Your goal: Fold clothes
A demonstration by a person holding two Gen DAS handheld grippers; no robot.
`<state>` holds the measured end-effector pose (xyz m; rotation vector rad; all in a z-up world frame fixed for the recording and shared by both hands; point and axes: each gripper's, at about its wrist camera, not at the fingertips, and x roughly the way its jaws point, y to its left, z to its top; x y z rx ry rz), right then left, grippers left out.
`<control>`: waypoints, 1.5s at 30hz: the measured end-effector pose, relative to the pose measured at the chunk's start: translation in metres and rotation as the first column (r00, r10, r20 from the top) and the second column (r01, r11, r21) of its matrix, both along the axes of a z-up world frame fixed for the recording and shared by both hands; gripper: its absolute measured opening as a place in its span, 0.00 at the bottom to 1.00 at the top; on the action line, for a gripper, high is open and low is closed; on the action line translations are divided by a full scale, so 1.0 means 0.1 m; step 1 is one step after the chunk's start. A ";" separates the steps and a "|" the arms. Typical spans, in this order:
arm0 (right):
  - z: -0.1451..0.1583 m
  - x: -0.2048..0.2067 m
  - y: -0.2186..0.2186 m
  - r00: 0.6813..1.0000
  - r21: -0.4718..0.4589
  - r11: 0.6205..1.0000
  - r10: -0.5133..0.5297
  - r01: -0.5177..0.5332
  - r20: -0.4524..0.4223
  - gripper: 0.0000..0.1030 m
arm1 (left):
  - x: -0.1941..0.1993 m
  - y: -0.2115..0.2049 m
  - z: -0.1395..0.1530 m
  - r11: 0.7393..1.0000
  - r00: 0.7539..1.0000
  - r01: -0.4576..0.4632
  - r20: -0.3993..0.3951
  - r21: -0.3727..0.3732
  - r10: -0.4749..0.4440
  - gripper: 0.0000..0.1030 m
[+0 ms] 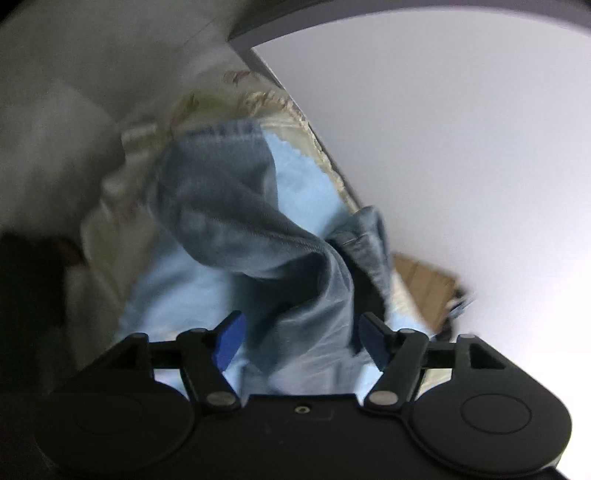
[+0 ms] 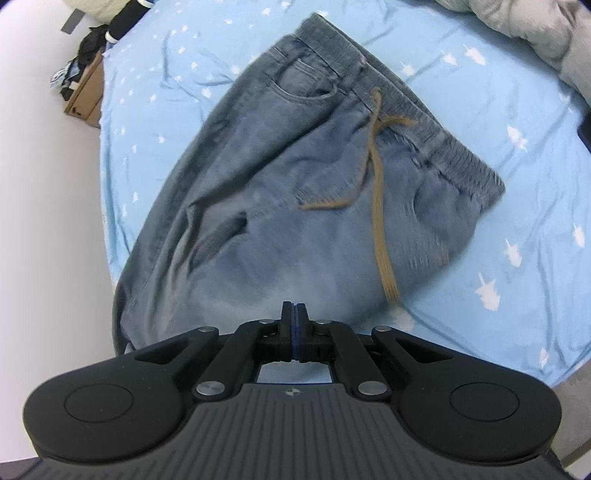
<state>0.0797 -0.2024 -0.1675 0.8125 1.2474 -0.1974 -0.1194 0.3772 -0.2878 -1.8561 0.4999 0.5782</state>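
Now, left gripper [image 1: 301, 334]: jaws apart, denim between them, pads not pressing.
Right gripper [image 2: 294, 325]: jaws closed together, nothing between.
Jeans [image 2: 288, 192]: spread on blue star-print bedsheet [image 2: 517, 177], waistband far, tan drawstring [image 2: 380, 206] loose.

A home bedroom: bed [image 2: 480, 184] with blue sheet, rumpled duvet [image 2: 535, 33].

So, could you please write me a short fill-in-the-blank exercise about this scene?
1. The jeans lie on a light ____ bedsheet with white shapes.
2. The drawstring at the waistband is ____ in colour.
3. The right gripper has its jaws ____.
4. The left gripper has its jaws ____, with denim between them.

Missing words: blue; brown; shut; open
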 end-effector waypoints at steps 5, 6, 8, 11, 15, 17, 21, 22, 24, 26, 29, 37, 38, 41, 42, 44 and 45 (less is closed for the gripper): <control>-0.01 0.06 -0.05 0.999 -0.025 0.999 0.035 -0.035 0.000 0.00 | 0.06 -0.01 -0.31 0.985 0.986 -0.166 0.009 -0.050 0.166 0.70; -0.02 0.04 -0.05 0.999 -0.029 0.999 0.044 -0.044 -0.006 0.00 | 0.07 0.01 -0.36 0.979 0.980 -0.201 -0.003 -0.044 0.201 0.69; -0.04 -0.01 -0.04 0.998 -0.034 0.997 0.063 -0.064 -0.019 0.00 | 0.12 0.08 -0.45 0.969 0.970 -0.245 -0.023 -0.041 0.244 0.65; -0.06 -0.09 -0.05 0.995 -0.043 0.995 0.093 -0.095 -0.042 0.00 | 0.18 0.20 -0.48 0.966 0.964 -0.259 -0.053 0.000 0.259 0.50; -0.10 -0.17 -0.12 0.995 -0.037 0.996 0.078 -0.081 -0.062 0.00 | 0.30 0.37 -0.31 0.975 0.978 -0.193 -0.055 0.111 0.200 0.15; -0.12 -0.20 -0.13 0.996 -0.032 0.997 0.063 -0.065 -0.067 0.00 | 0.38 0.45 -0.16 0.974 0.985 -0.147 -0.063 0.170 0.160 0.13; -0.16 -0.21 -0.09 0.996 -0.023 0.999 0.046 -0.048 -0.071 0.00 | 0.57 0.58 0.30 0.950 0.997 -0.079 0.003 0.304 0.082 0.09; -0.16 -0.20 -0.06 0.996 -0.020 0.999 0.047 -0.048 -0.070 0.00 | 0.60 0.61 0.42 0.943 0.997 -0.072 0.031 0.324 0.065 0.09; -0.18 -0.18 0.01 0.996 -0.013 0.999 0.052 -0.053 -0.069 0.00 | 0.65 0.65 0.68 0.926 0.993 -0.058 0.113 0.374 0.017 0.09; -0.19 -0.15 0.08 0.996 -0.004 0.998 0.060 -0.061 -0.067 0.00 | 0.67 0.69 0.93 0.899 0.978 -0.038 0.200 0.437 -0.056 0.08; -0.22 -0.13 0.21 0.995 0.000 0.997 0.076 -0.077 -0.067 0.00 | 0.55 0.74 1.04 0.871 0.959 -0.016 0.255 0.490 -0.126 0.09; -0.29 -0.16 0.41 0.985 -0.039 0.989 0.139 -0.143 -0.102 0.00 | -0.08 1.08 -0.31 0.951 1.000 0.003 -0.004 0.308 -0.002 0.09; -0.28 -0.16 0.41 0.983 -0.048 0.987 0.148 -0.154 -0.105 0.00 | -0.17 1.11 -0.50 0.965 0.999 0.003 -0.041 0.262 0.008 0.10; -0.22 -0.18 0.40 0.981 -0.078 0.982 0.167 -0.175 -0.103 0.00 | -0.32 1.11 -0.74 0.977 0.996 0.012 -0.086 0.214 0.007 0.17; -0.20 -0.18 0.38 0.980 -0.086 0.980 0.171 -0.179 -0.099 0.01 | -0.35 1.10 -0.78 0.978 0.995 0.019 -0.096 0.205 0.001 0.22; -0.18 -0.18 0.32 0.980 -0.099 0.978 0.176 -0.185 -0.093 0.05 | -0.38 1.11 -0.79 0.981 0.992 0.040 -0.126 0.190 -0.016 0.27; -0.19 -0.17 0.29 0.980 -0.104 0.977 0.176 -0.185 -0.091 0.06 | -0.38 1.11 -0.76 0.981 0.990 0.051 -0.135 0.188 -0.026 0.33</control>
